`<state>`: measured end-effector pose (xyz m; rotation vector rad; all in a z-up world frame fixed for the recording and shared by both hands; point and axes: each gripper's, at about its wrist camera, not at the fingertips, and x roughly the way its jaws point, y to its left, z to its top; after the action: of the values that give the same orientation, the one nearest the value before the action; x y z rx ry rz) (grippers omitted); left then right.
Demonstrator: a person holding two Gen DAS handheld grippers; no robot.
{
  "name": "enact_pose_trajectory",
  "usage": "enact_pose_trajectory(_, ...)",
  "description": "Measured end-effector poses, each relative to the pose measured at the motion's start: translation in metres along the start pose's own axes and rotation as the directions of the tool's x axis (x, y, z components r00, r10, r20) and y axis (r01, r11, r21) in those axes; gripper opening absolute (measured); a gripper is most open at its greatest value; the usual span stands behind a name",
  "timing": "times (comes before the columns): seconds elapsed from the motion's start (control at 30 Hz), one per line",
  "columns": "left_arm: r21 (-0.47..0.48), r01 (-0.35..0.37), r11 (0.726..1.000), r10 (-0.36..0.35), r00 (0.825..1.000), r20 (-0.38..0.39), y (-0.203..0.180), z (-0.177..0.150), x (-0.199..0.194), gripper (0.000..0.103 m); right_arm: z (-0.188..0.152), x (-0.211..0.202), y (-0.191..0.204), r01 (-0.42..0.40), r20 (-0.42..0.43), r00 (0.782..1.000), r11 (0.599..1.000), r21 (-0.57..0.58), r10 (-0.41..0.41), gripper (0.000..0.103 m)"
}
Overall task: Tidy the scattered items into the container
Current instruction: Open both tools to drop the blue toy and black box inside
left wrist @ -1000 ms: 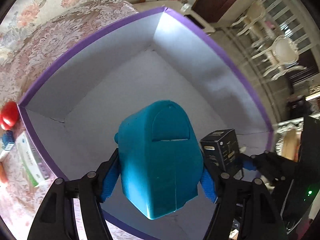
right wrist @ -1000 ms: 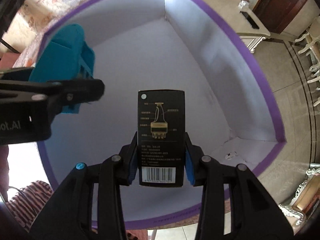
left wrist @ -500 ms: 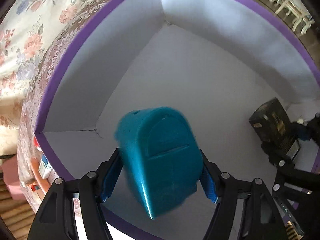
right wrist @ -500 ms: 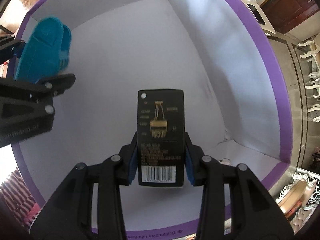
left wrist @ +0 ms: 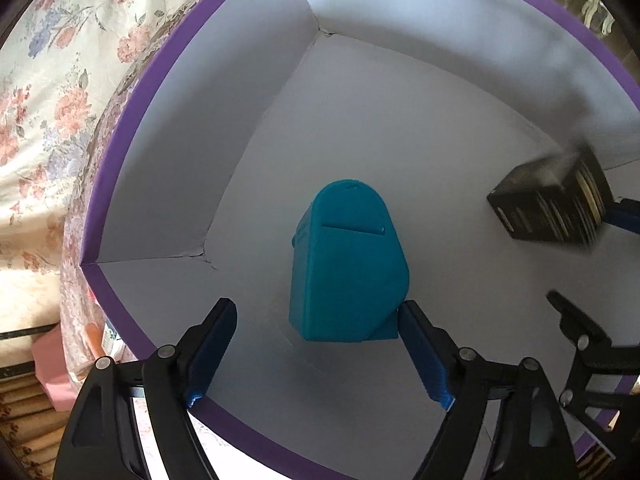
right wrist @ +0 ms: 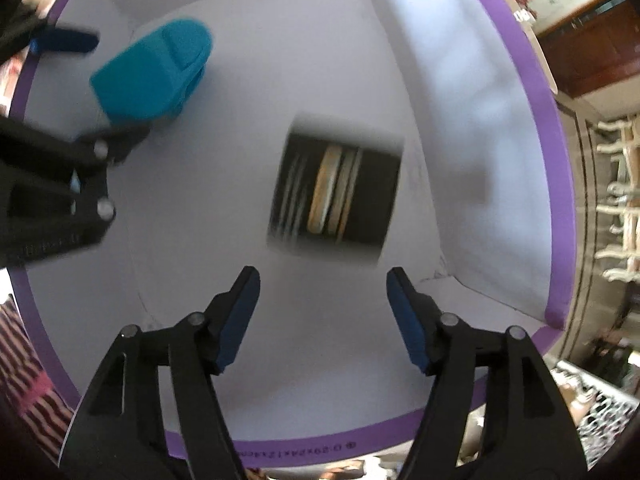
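Note:
A white box with a purple rim [left wrist: 108, 184] [right wrist: 548, 160] fills both views. My left gripper [left wrist: 316, 316] points down into it, jaws opening. The teal plastic case [left wrist: 348, 260] lies loose below them; the left pad stands well clear and the right pad [left wrist: 420, 344] is next to its corner. My right gripper [right wrist: 322, 280] also points down, jaws opening, with nothing between them. The black carton [right wrist: 336, 188] is blurred, beyond the fingertips over the box floor. The left wrist view has this carton [left wrist: 548, 208] at the far right. The teal case [right wrist: 152, 76] appears at the upper left of the right wrist view.
A flowered cloth [left wrist: 52, 80] covers the surface around the box. Small items [left wrist: 100, 332] lie outside its near left corner. White chairs [right wrist: 616, 208] and dark wooden furniture [right wrist: 592, 52] stand on the floor beyond. A striped fabric [right wrist: 24, 376] shows at lower left.
Both grippers have opened. The teal case has left the left jaws and the black carton has left the right jaws; both have gone down into the box.

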<state>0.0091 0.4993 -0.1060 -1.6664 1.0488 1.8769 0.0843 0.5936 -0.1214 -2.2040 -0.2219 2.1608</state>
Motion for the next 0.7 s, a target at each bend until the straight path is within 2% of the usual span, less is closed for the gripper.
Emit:
enact_pose_trajectory(0.13,0.023,0.002,1.0,-0.002,1.0,-0.009,0.001,-0.013,0.001,0.085,-0.02,0.001,0.015,0.008,-0.037,0.999,0.998,-0.066,-0.01,0.078)
enact_pose_trajectory(0.33,0.045,0.012,0.999,-0.011,1.0,-0.022,0.002,-0.043,0.001,0.085,-0.049,-0.008,0.026,-0.067,-0.06,0.996,0.997,-0.038,0.065,0.079)
enact_pose_trajectory(0.43,0.067,0.025,0.997,-0.024,1.0,-0.004,0.004,-0.06,0.0,0.085,-0.065,-0.014,0.032,-0.082,-0.07,0.994,0.997,-0.009,0.081,0.079)
enact_pose_trajectory(0.57,0.058,0.077,0.995,-0.079,0.996,0.036,0.014,-0.08,-0.009,0.085,-0.084,-0.02,0.04,-0.102,-0.088,0.991,0.994,0.03,0.104,0.079)
enact_pose_trajectory(0.7,0.05,0.128,0.991,-0.131,0.989,0.07,0.028,-0.1,-0.021,0.085,-0.101,-0.025,0.042,-0.074,-0.101,0.992,0.995,0.07,0.081,0.079)
